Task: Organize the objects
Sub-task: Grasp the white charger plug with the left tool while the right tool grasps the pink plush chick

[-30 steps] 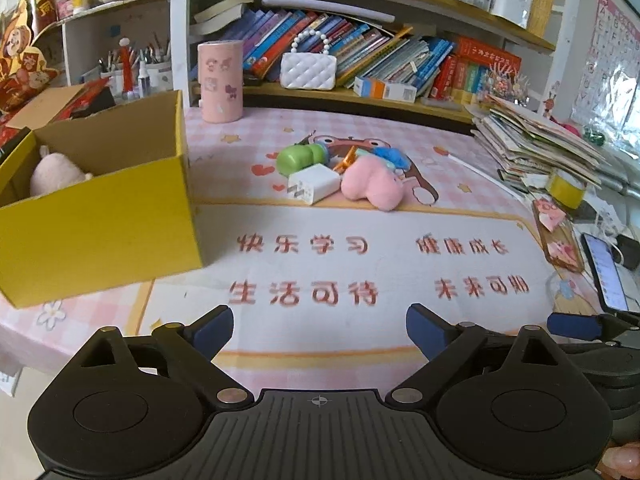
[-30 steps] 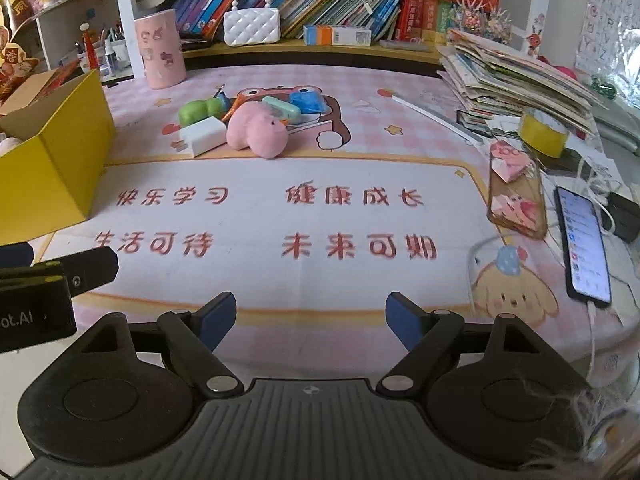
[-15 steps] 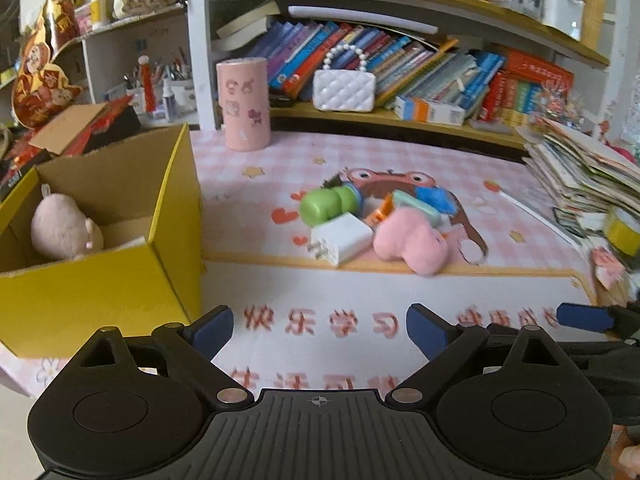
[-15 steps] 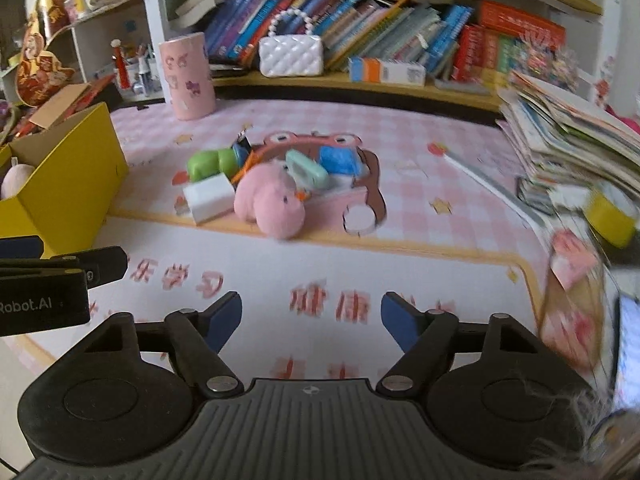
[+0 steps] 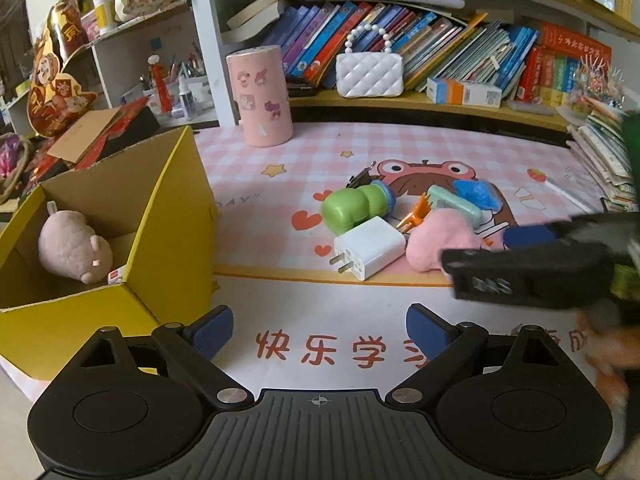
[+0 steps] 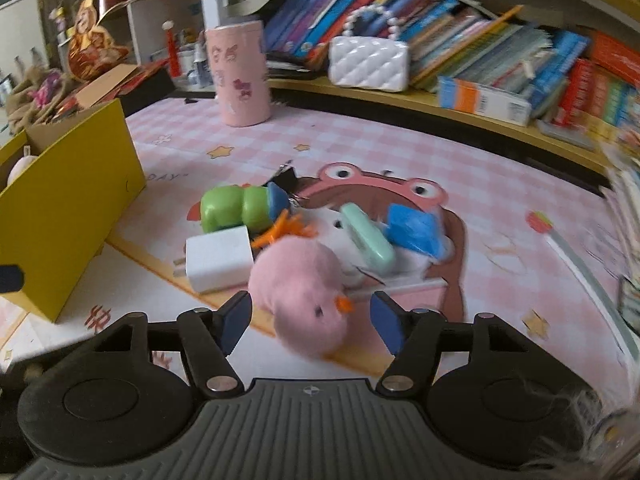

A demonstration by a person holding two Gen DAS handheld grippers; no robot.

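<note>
Your right gripper (image 6: 311,318) is around the pink plush toy (image 6: 301,294), jaws closing.

The toy lies on the pink desk mat (image 6: 400,152) between the blue pads, but they do not press it yet. The white charger (image 6: 218,258) and the green bottle (image 6: 236,208) are just beside it. Your left gripper (image 5: 319,330) is open and holds nothing, near the yellow box (image 5: 168,216), where another plush (image 5: 74,248) lies inside.

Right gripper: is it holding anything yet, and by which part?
Nothing held. The right gripper has its jaws closing around the pink plush toy, pads not yet pressing on it. The left gripper is empty.
</note>
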